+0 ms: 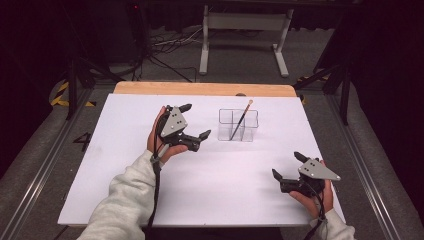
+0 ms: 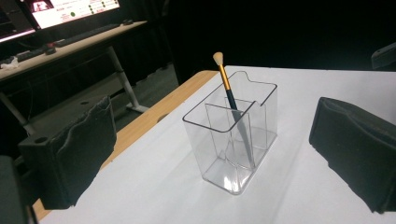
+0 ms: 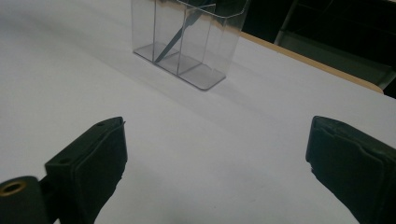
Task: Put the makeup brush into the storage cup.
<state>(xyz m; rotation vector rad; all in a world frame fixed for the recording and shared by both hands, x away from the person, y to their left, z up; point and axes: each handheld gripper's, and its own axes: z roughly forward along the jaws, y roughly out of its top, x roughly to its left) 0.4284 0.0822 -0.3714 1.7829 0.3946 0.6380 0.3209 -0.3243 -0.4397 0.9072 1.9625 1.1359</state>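
High view: clear organizer (image 1: 238, 125) holding a brush (image 1: 242, 119) near the table's (image 1: 125, 190) far edge, beside the left gripper (image 1: 194, 121); the right gripper (image 1: 287, 165) sits well apart. Both empty, jaws wide. Left gripper view shows the bristles (image 2: 217, 57).

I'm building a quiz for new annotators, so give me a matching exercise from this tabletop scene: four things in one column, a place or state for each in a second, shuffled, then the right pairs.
Things:
1. brush
2. clear organizer
3. left hand-held gripper
4. right hand-held gripper

Places or states:
A. open, near the table's front right corner
B. leaning, bristles up, inside a compartment
C. open, just left of the clear box
D. standing on the white table toward its far edge

Pairs: 1-B, 2-D, 3-C, 4-A
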